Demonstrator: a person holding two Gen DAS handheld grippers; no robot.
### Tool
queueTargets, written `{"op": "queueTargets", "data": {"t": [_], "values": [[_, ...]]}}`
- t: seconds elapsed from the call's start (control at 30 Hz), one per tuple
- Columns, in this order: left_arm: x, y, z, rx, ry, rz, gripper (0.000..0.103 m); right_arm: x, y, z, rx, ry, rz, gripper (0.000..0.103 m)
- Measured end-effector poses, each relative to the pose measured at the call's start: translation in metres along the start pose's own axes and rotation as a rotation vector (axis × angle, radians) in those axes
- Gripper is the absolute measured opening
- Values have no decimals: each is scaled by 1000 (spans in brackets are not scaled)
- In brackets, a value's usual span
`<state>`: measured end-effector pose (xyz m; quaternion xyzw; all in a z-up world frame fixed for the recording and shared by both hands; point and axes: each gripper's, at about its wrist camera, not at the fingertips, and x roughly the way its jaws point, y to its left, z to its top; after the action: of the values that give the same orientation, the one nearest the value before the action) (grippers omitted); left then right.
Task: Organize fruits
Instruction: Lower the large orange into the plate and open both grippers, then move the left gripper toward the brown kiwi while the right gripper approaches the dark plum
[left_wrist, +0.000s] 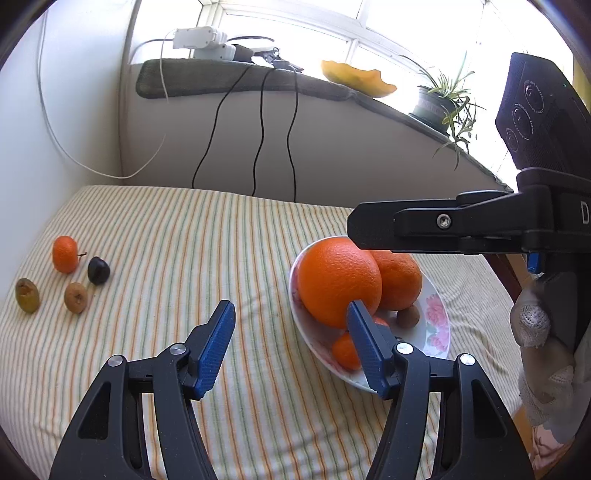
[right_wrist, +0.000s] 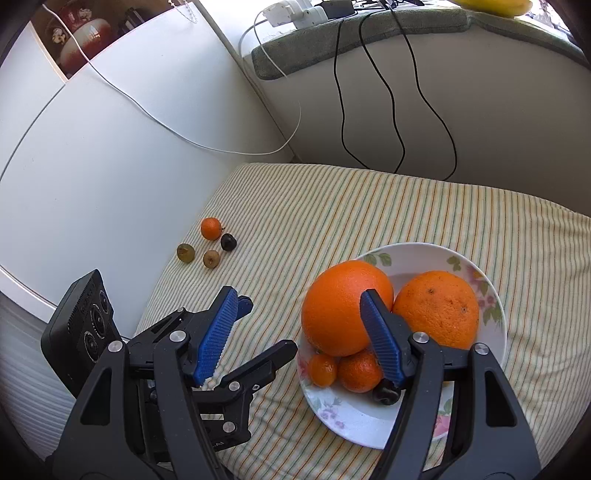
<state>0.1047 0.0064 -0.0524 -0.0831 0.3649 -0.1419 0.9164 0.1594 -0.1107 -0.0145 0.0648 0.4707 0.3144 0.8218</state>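
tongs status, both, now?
Left tongs: open, nothing between them, over the cloth beside the plate.
Right tongs: open, holding nothing, above the plate's near edge.

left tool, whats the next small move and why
Probably swing the left tool left toward the four small fruits on the cloth and go for one. Its jaws stand open and empty, the plate already holds oranges and small fruit, and those four lie loose, apart from it.
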Motion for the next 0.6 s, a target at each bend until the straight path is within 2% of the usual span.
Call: {"op": "queueTargets", "data": {"t": [0.27,0.6], "values": [[-30,34,-11,-34,-43,83,63,5,28,-1,-103,-45,-16,76],[-52,97,-24,-151,-48,189,62,30,62,6,-178,-51,-12,77]]}}
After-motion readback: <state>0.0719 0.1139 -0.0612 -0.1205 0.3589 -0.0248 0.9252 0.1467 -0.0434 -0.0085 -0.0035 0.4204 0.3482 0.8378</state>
